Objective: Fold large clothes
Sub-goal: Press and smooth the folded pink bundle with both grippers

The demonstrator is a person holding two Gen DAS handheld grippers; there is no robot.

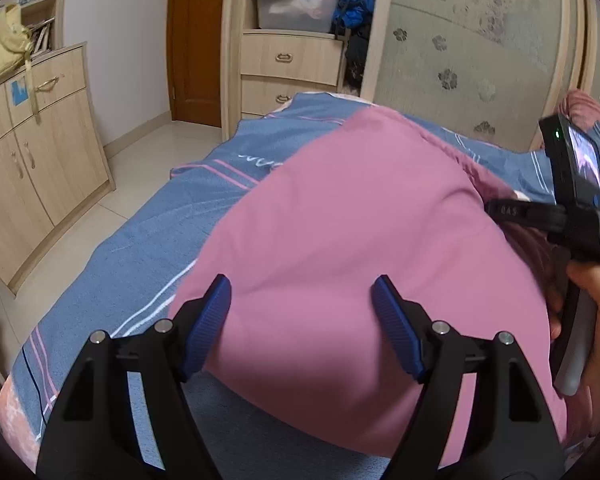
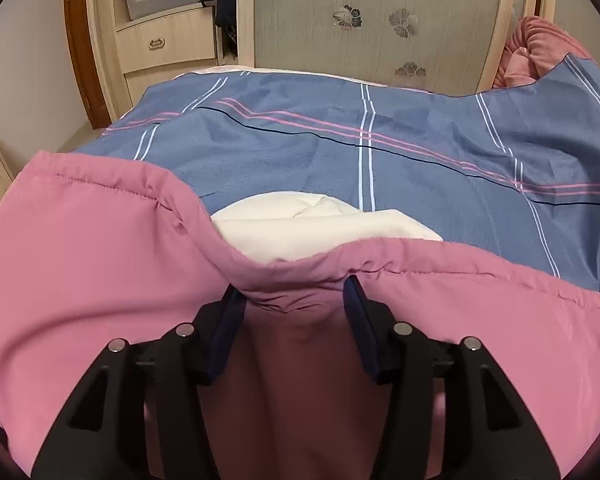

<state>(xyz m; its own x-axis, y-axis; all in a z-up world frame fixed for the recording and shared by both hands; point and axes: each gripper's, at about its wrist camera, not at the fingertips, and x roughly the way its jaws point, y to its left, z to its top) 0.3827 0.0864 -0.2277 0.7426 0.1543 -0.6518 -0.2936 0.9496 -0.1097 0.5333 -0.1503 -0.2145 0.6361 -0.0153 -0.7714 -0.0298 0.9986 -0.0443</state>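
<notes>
pink garment (image 2: 100, 264) bunches between spread right tongs (image 2: 294, 300); left tongs (image 1: 302, 296) gape over it.

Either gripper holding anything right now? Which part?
Left gripper: open, nothing held, pink garment lies between its fingers. Right gripper: fingers straddle a bunched fold near the garment's stitched edge; a firm hold cannot be told.

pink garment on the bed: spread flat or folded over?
Folded over, partly: the pink garment bunches in a raised mound, its stitched hem turned back over white fabric. Not flat.
</notes>
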